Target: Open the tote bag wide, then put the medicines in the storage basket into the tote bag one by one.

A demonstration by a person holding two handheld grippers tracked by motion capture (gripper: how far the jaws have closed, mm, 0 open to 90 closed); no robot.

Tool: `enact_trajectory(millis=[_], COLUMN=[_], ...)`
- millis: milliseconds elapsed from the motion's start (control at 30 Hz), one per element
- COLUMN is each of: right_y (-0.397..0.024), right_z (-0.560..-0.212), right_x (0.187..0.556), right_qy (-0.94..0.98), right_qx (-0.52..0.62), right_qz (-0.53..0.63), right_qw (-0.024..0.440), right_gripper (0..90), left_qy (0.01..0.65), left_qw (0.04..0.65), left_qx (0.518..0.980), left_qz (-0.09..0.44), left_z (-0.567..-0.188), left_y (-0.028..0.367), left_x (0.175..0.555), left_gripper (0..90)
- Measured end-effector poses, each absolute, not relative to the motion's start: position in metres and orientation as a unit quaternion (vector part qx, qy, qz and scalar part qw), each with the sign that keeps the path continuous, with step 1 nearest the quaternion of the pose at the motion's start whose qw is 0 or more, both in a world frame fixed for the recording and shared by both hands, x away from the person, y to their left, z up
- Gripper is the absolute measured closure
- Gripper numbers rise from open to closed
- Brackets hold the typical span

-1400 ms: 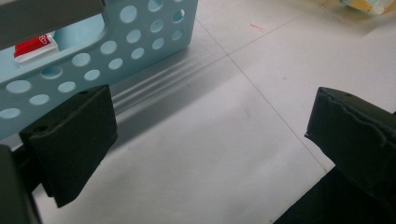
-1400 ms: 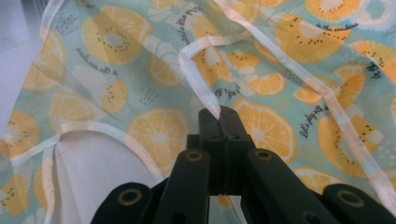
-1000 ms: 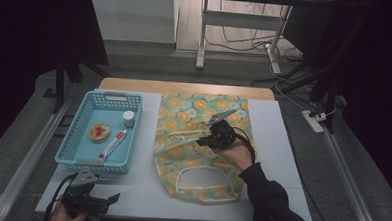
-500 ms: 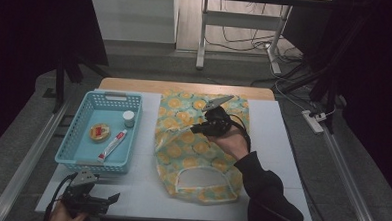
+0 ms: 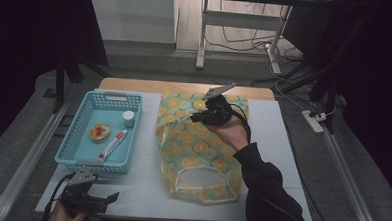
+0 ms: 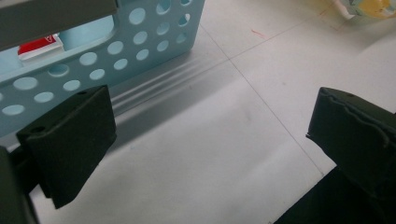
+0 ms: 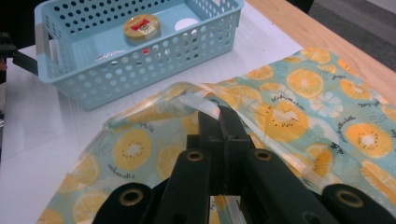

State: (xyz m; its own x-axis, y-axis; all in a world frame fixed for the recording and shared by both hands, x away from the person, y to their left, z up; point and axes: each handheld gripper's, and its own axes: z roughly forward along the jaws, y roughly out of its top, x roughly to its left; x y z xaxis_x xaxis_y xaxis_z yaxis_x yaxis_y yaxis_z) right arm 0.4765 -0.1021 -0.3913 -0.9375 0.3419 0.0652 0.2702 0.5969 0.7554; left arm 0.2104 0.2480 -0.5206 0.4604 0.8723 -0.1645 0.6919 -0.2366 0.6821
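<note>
We saw a blue basket left on the table. A white jar, round tin and tube lay inside.

A fruit-print bag, teal with orange citrus slices, lies flat at the frame's centre, its oval cut-out handle toward the bottom; its upper left edge is pulled up off the table.
</note>
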Motion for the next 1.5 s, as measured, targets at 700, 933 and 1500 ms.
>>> enact_trajectory(millis=[700, 933, 1500], right_y=[-0.099, -0.099, -0.097], right_z=[-0.371, -0.367, -0.372], right_x=[0.488, 0.492, 0.492], right_qy=[0.883, 0.880, 0.881], right_qx=[0.174, 0.178, 0.175], right_qz=[0.431, 0.435, 0.435], right_qw=[0.067, 0.068, 0.064], right_gripper=[90.0, 90.0, 90.0], left_qy=[0.505, 0.505, 0.513], left_qw=[0.365, 0.366, 0.379], left_qx=[0.773, 0.773, 0.763], left_qz=[0.119, 0.119, 0.107], left_z=[-0.521, -0.521, -0.521], left_y=[0.250, 0.250, 0.255], left_x=[0.211, 0.211, 0.211], left_gripper=[0.5, 0.5, 0.1])
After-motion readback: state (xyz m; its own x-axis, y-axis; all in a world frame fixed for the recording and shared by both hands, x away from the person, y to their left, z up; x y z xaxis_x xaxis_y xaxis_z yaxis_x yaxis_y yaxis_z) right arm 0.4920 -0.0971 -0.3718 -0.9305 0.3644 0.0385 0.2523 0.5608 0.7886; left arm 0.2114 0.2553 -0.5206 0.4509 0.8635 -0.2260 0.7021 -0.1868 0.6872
